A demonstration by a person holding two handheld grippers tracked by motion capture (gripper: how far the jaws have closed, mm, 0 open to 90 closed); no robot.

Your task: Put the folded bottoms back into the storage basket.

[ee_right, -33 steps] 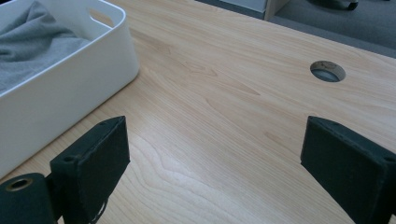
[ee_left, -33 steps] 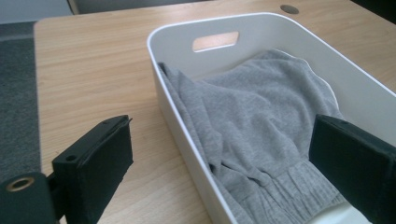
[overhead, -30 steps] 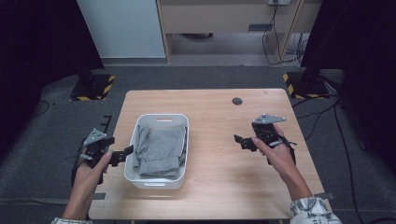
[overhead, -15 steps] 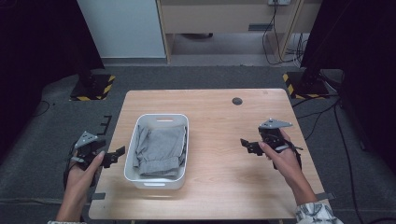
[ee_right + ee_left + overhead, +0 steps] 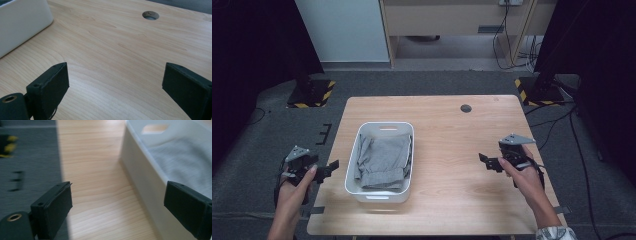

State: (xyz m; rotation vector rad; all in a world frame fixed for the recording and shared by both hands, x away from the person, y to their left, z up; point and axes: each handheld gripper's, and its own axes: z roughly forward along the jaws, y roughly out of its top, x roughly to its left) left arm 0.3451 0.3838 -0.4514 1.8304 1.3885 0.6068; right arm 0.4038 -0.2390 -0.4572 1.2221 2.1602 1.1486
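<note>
Grey folded cloth (image 5: 383,161) lies inside the white rectangular plastic basket (image 5: 353,170), which stands left of centre on the light wooden table (image 5: 452,135); I take lifting it out as the work in hand.

Left jaws: spread wide, nothing between them. In the left gripper view they bracket the basket's near wall (image 5: 145,182), with the cloth (image 5: 180,162) beyond the rim. From above, my left gripper (image 5: 332,165) sits off the table's left edge, near the basket but apart from it.

Right jaws: equally wide, empty, looking across bare table toward the round cable hole (image 5: 150,15), with a corner of the basket (image 5: 22,22) at the upper left of that view. My right gripper (image 5: 484,161) hovers over the table's right half, well apart from the basket.

Assessment: neither gripper is yet placed for a grasp. I judge the step is best done by raising the left gripper above the rim, then descending onto a raised fold rather than scraping the wall. The basket looks light and may drag along; the right gripper should come in to steady its far rim. Pinch several layers, or the cloth may unfold on lifting.
</note>
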